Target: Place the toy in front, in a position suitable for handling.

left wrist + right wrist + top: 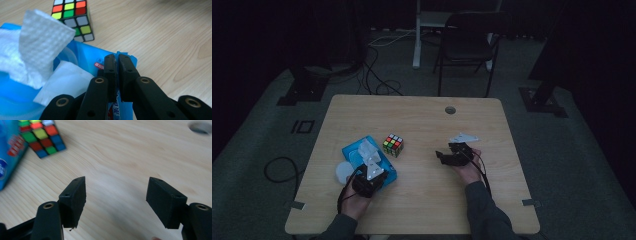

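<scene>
A blue tissue pack (353,150) lies at the table's left, with a white tissue (366,148) standing up out of its top. My left gripper (371,161) reaches over the pack. In the left gripper view its jaws (116,58) are together, pinching a thin fold of the blue wrapper (87,55) beside the raised tissue (42,37). A scrambled colour cube (393,145) sits just right of the pack. My right gripper (440,155) hovers over bare wood to the right and points left. Its jaws (116,187) stand wide apart with nothing between them.
A small white round object (344,172) lies left of the pack. The wooden table (422,200) has a cable hole (450,110) near its far edge. A dark chair (467,45) and floor cables stand beyond the table. The cube (41,137) and pack (7,157) lie ahead-left of the right gripper.
</scene>
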Action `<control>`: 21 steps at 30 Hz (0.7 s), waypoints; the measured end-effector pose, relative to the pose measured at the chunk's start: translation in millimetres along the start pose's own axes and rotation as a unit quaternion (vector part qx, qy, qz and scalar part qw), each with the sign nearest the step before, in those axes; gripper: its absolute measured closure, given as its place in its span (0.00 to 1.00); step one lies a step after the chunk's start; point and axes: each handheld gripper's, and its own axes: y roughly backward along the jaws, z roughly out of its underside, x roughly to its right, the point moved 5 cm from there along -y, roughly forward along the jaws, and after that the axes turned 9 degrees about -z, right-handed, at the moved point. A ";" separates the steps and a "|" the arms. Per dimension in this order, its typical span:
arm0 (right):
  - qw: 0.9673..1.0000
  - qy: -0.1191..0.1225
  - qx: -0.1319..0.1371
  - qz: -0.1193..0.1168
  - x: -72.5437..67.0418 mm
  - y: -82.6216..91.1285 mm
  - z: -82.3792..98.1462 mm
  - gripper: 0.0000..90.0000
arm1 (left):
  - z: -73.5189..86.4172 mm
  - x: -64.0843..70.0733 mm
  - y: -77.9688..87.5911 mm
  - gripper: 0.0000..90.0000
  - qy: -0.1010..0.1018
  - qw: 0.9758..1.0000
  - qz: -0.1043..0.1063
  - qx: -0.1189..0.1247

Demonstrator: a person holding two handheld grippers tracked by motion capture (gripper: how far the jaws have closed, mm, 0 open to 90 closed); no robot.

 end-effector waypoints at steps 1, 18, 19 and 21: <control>1.000 0.008 0.004 -0.006 -6.3 -4.6 -6.3 0.34 | 1.1 -0.9 1.0 0.96 0.002 1.000 -0.002 0.000; 0.995 0.068 -0.003 -0.073 -58.4 -57.9 -42.4 0.24 | 31.5 -26.1 24.2 0.92 0.032 0.999 -0.029 0.002; 0.995 0.069 -0.002 -0.076 -59.8 -60.3 -43.5 0.24 | 32.3 -26.6 24.9 0.92 0.030 0.999 -0.031 0.001; 0.994 0.071 0.002 -0.082 -62.7 -65.8 -46.3 0.24 | 34.4 -28.7 26.8 0.92 0.032 0.999 -0.035 0.000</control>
